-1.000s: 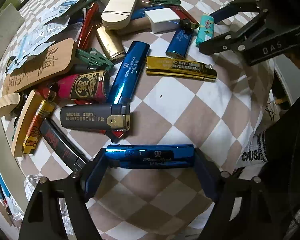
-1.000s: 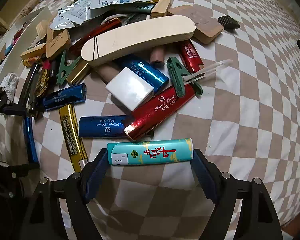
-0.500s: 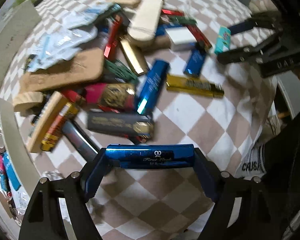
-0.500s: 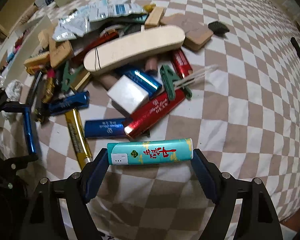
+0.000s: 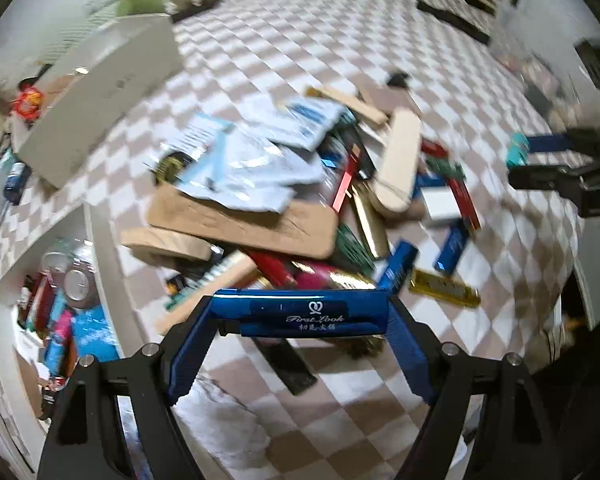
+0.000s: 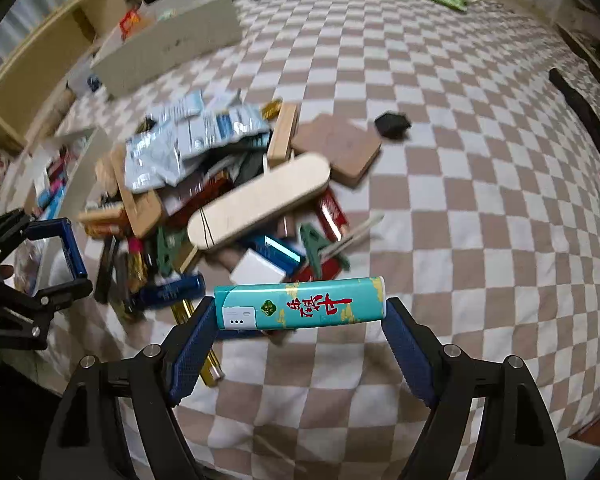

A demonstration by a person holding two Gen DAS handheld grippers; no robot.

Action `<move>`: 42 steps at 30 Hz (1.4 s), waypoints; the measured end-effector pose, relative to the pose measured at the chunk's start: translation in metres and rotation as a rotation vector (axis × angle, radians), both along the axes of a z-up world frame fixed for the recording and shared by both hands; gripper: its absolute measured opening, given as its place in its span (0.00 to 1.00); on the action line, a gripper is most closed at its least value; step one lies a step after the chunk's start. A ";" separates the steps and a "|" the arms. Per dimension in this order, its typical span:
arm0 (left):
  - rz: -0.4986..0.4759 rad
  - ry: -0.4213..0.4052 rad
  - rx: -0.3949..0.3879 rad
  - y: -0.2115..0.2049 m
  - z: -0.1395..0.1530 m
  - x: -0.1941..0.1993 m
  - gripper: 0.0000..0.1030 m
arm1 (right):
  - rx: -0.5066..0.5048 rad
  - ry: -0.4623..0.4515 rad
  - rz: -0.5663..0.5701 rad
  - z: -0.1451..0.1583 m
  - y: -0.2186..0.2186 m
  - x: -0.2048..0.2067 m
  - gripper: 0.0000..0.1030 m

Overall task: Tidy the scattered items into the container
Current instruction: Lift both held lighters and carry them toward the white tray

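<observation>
Both pairs of jaws are pinching lighters end to end. Left gripper [image 5: 300, 314] clamps a glossy blue lighter [image 5: 300, 312] crosswise between its blue pads, above the checkered cloth [image 5: 452, 328]. Right gripper [image 6: 300, 312] clamps a teal lighter [image 6: 300, 307] with red characters the same way.

From the left wrist view, the heap of scattered items [image 5: 300, 200] lies from 12 to 2 o'clock beyond the blue lighter: lighters, wooden pieces, pale foil packets [image 5: 244, 160] on top, a gold lighter [image 5: 444, 288] at its near edge. A white container [image 5: 96, 248], already holding several items, sits at 9 o'clock, just beside the heap. At 2 o'clock, the right gripper shows with its teal lighter.

From the right wrist view, the heap spreads from 10 to 12 o'clock, a rounded wooden slat [image 6: 260, 206] across it, and the left gripper appears at 9 o'clock.
</observation>
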State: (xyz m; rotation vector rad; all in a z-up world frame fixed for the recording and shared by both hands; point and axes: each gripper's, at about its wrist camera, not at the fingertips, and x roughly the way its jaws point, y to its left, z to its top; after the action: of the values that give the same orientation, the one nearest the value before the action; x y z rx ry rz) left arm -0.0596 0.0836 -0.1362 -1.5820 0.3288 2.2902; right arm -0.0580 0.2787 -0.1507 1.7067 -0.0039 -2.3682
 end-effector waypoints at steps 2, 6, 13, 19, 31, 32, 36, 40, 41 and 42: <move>0.028 0.023 0.010 -0.008 0.007 -0.007 0.80 | -0.014 0.022 -0.015 0.011 0.003 0.002 0.80; 0.065 0.067 0.013 -0.019 0.019 -0.008 0.80 | -0.013 0.071 -0.053 0.035 0.015 0.013 0.80; 0.133 0.122 0.031 -0.039 0.033 -0.018 0.80 | -0.016 0.135 -0.077 0.050 0.008 0.008 0.80; 0.200 0.164 0.064 -0.060 0.051 -0.017 0.80 | -0.011 0.184 -0.082 0.063 -0.004 0.004 0.80; 0.340 0.240 0.138 -0.117 0.081 -0.014 0.80 | -0.053 0.278 -0.044 0.095 -0.054 -0.007 0.80; 0.357 0.246 0.143 -0.123 0.082 -0.013 0.80 | -0.056 0.280 -0.038 0.096 -0.058 -0.008 0.80; 0.416 0.251 0.170 -0.146 0.085 -0.009 0.80 | -0.064 0.294 -0.007 0.100 -0.078 -0.012 0.80; 0.464 0.276 0.176 -0.168 0.091 -0.003 0.80 | -0.081 0.308 0.014 0.105 -0.096 -0.014 0.80; 0.478 0.279 0.181 -0.174 0.091 -0.001 0.80 | -0.085 0.310 0.017 0.106 -0.099 -0.015 0.80; 0.488 0.280 0.184 -0.178 0.092 0.000 0.80 | -0.090 0.313 0.022 0.107 -0.104 -0.015 0.80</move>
State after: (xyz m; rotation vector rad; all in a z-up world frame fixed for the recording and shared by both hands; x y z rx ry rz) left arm -0.0591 -0.0946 -0.0442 -1.3594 -0.2291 2.8181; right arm -0.0735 0.1751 -0.0440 1.2763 -0.0396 -2.5494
